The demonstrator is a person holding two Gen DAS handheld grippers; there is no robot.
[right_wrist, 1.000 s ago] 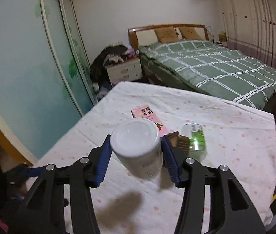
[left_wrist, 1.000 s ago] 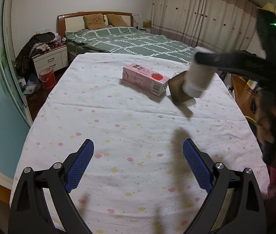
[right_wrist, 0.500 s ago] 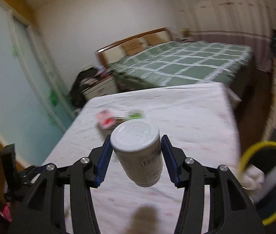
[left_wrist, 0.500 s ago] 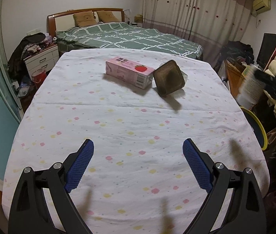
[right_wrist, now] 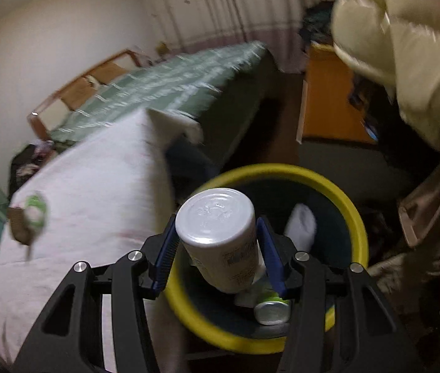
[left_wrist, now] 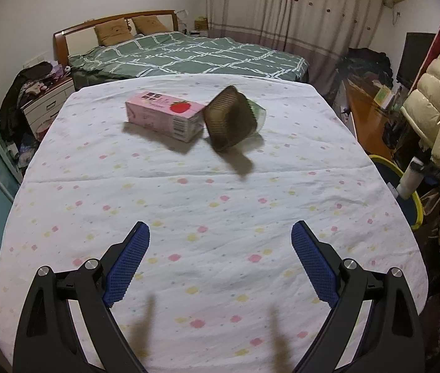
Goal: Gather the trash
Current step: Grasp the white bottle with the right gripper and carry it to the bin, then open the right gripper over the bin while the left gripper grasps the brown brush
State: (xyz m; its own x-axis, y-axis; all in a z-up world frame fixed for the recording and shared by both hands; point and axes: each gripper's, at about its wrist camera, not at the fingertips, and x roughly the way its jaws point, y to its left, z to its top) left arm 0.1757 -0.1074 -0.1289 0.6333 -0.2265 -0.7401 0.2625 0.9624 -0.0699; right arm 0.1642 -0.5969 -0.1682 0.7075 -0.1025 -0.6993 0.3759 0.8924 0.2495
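Note:
My right gripper point(right_wrist: 218, 242) is shut on a white bottle point(right_wrist: 220, 236) and holds it over the yellow-rimmed trash bin point(right_wrist: 348, 208) beside the table. Inside the bin lie a crumpled white tissue point(right_wrist: 302, 225) and a can point(right_wrist: 271, 310). In the left wrist view the same white bottle point(left_wrist: 409, 178) shows small at the right edge above the bin's rim point(left_wrist: 387, 163). My left gripper point(left_wrist: 220, 242) hangs open over the near part of the table, nothing between its pads. On the far part of the table lie a pink strawberry milk carton point(left_wrist: 164, 115) and a brown plastic tray point(left_wrist: 229, 118), with something green partly hidden behind the tray.
The table wears a white cloth with pastel dots point(left_wrist: 207, 205). A bed with a green plaid cover point(left_wrist: 185, 52) stands behind it. A cream puffer jacket point(left_wrist: 437, 118) and a wooden desk point(left_wrist: 365, 115) crowd the right side near the bin. A nightstand point(left_wrist: 46, 105) stands at left.
My right gripper has swung with the white bottle from above the table to over the trash bin and rolled. My left gripper drifted a little across the table, still open.

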